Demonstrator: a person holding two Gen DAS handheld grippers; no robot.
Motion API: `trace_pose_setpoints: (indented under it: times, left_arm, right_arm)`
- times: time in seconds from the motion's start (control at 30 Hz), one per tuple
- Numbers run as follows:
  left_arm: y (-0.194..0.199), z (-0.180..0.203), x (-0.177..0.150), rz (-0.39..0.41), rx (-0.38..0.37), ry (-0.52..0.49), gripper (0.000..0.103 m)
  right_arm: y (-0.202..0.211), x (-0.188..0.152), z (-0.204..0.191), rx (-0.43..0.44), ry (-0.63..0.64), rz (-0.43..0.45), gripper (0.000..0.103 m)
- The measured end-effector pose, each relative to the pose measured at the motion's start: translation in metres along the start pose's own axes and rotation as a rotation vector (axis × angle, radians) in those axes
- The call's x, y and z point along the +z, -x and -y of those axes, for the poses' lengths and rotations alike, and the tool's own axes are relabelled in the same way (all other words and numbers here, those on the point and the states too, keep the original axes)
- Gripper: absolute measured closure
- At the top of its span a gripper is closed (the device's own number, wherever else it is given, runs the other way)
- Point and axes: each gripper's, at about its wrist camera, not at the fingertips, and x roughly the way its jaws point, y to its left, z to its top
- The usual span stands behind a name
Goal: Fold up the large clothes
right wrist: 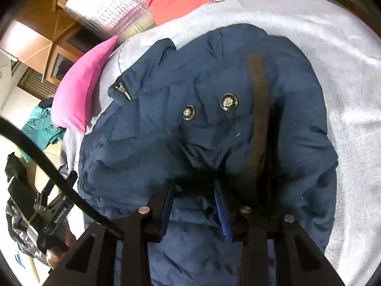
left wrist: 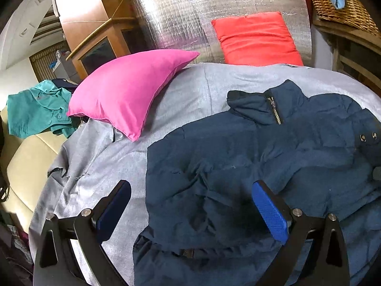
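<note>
My right gripper (right wrist: 193,190) pinches a fold of the puffy navy quilted jacket (left wrist: 238,162) on the grey bedsheet (left wrist: 190,90); my left gripper (left wrist: 190,195) hovers spread above it. Mid-fold, I judge: next, carry this edge across toward the pink satin cushion (left wrist: 126,88).

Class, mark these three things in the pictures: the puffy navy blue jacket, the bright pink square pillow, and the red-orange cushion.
Puffy navy blue jacket (left wrist: 238,157): left wrist view, on its quilted body.
Bright pink square pillow (left wrist: 128,88): left wrist view, on the middle of its face.
Red-orange cushion (left wrist: 257,39): left wrist view, on its centre.
</note>
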Motion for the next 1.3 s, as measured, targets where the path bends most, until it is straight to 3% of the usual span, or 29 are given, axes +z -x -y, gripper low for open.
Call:
trace_pose_setpoints:
  times: [0.17,0.3,0.47,0.7,0.8,0.9,0.97,1.07,1.23,1.3]
  left_arm:
    - [0.001,-0.003,-0.001,0.004,0.006,0.001,0.002]
    - [-0.001,-0.005,-0.003,-0.007,0.013,-0.002,0.002]
    - [-0.008,-0.018,-0.004,-0.047,0.007,0.020,0.002]
    - [-0.029,-0.085,-0.013,-0.164,-0.091,0.268,0.002]
    - [-0.047,-0.095,-0.021,-0.234,-0.070,0.292,0.002]
    - [-0.069,-0.086,-0.034,-0.321,-0.063,0.252,0.002]
    - [-0.072,-0.079,-0.035,-0.328,-0.057,0.224,0.002]
    - [-0.063,-0.076,-0.031,-0.298,-0.036,0.194,0.002]
    - [-0.056,-0.075,-0.029,-0.281,-0.029,0.174,0.002]
    - [-0.065,-0.073,-0.033,-0.309,-0.030,0.162,0.002]
  right_arm:
    - [0.017,0.001,0.001,0.050,-0.008,0.059,0.063]
    - [0.000,0.000,0.002,0.014,-0.020,0.006,0.063]
    - [0.020,0.002,0.006,0.050,-0.044,0.040,0.063]
    - [0.056,0.011,0.056,0.058,-0.195,0.158,0.056]
    - [0.048,0.013,0.063,0.068,-0.224,0.153,0.056]
    - [0.031,0.015,0.058,0.071,-0.210,0.111,0.056]
    - [0.019,0.014,0.052,0.032,-0.186,0.080,0.072]
    - [0.022,0.011,0.038,-0.013,-0.138,0.109,0.088]
    - [0.044,0.007,0.017,-0.085,-0.045,0.224,0.090]
    - [0.032,0.010,0.021,-0.125,-0.046,0.189,0.090]
